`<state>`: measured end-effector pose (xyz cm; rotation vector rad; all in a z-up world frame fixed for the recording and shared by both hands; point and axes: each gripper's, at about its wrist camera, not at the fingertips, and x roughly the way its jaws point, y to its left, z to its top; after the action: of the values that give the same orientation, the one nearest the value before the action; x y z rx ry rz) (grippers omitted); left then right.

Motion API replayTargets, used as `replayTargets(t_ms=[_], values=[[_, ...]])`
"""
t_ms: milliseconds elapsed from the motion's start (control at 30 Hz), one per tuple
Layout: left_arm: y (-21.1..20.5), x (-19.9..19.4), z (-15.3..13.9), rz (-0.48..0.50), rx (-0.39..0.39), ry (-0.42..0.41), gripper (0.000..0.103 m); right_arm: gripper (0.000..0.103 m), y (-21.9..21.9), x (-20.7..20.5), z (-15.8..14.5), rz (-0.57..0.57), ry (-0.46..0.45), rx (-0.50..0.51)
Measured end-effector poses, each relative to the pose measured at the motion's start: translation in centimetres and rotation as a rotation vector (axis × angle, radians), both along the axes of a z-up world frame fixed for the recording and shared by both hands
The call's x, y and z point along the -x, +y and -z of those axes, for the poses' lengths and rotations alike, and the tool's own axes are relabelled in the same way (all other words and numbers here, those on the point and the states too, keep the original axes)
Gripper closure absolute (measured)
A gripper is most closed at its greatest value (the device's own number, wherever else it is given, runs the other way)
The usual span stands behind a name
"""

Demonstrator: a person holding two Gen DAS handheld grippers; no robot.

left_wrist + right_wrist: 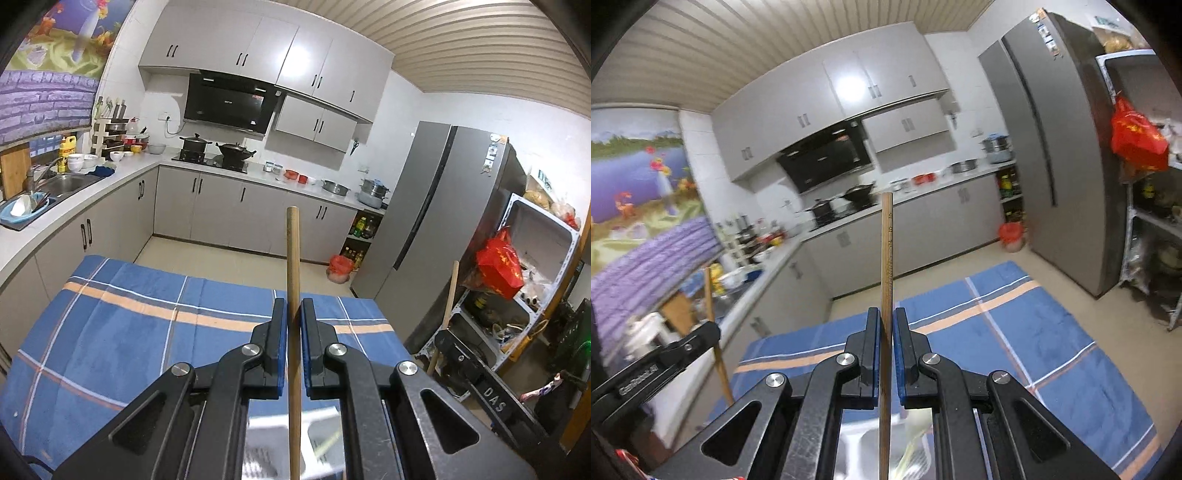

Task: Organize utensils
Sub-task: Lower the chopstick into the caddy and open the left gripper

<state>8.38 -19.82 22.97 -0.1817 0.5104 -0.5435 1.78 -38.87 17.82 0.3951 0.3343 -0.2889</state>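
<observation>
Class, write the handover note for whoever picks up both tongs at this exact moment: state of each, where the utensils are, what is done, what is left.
Left tongs: shut on a plain wooden chopstick, held upright above the blue plaid cloth.
Right tongs: shut on a second wooden chopstick, this one with small markings, also upright.
Below both, a pale container shows blurred; contents unclear.
Done: one chopstick picked up in each tongs.
Left: set both down in their place; the spot cannot be confirmed from these views.

Kitchen interior: grey cabinets [236, 44] above a white L-shaped counter [258, 175], steel refrigerator [436, 206], slatted ceiling [461, 37], beige floor [207, 251].
</observation>
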Motion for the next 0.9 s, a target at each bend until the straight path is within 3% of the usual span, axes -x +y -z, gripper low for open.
replayTargets(t_ms=[233,500,700,900], values=[[-3.1,-3.1,3.6,-0.02,-0.057,-0.011,0.096,0.096,-1.1,-2.0,2.9,0.043,0.052,0.01],[-3.4,-3.2,7.0,-0.01,-0.107,0.052,0.096,0.096,-0.5,-1.2,5.8,0.01,0.112,0.007],[-2.8,-2.3,7.5,-0.027,-0.129,0.084,0.096,0.095,0.0,-0.8,8.0,-0.039,0.183,-0.018],[-2.0,-0.3,5.9,-0.029,-0.128,0.057,0.095,0.092,-0.1,0.0,8.1,-0.077,0.201,-0.04]])
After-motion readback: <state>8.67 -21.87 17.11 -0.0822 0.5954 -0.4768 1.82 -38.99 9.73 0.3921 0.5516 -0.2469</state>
